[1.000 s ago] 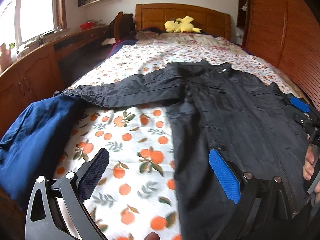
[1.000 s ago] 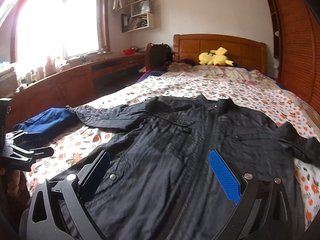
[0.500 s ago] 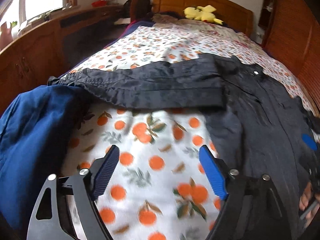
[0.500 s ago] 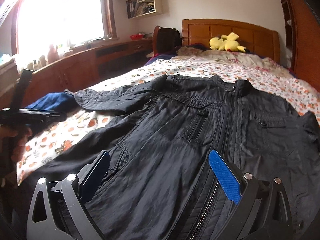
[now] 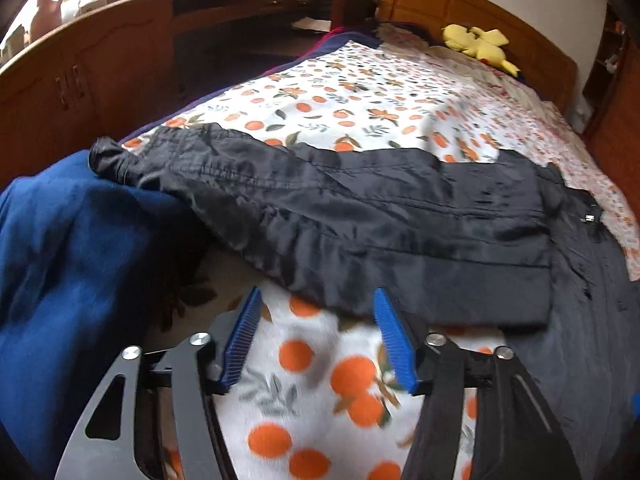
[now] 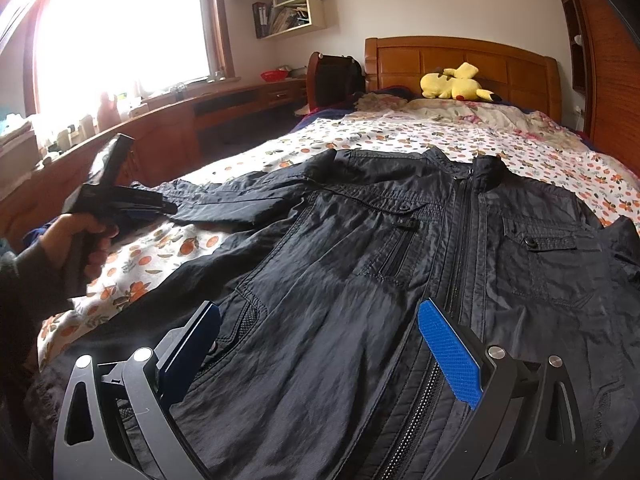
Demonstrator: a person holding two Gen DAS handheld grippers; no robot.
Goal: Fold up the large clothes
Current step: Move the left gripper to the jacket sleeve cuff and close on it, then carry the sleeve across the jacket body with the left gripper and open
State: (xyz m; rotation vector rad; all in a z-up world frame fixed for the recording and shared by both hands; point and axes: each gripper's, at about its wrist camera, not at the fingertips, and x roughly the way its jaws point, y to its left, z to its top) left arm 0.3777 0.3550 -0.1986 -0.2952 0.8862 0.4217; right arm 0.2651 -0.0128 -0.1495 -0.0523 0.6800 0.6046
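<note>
A black zip jacket [image 6: 420, 264] lies face up, spread on the bed. Its left sleeve [image 5: 320, 216] stretches out sideways, its cuff resting on a blue garment [image 5: 76, 264]. My left gripper [image 5: 316, 312] is open and empty, low over the bedsheet, with the lower edge of the sleeve just in front of its blue pads [image 5: 394, 340]. It also shows in the right wrist view [image 6: 120, 200], held in a hand beside the sleeve. My right gripper [image 6: 320, 320] is open and empty, hovering over the jacket's lower front, left of the zip.
The bed has an orange-print sheet [image 5: 360, 96] and a wooden headboard [image 6: 460, 60] with a yellow plush toy [image 6: 456, 82]. Wooden cabinets [image 5: 80, 76] run along the left under a window. A wooden wall [image 6: 612, 60] lines the right side.
My left gripper has moved forward and left, up to the outstretched sleeve, and its jaws have narrowed somewhat. My right gripper has moved a little closer over the jacket front.
</note>
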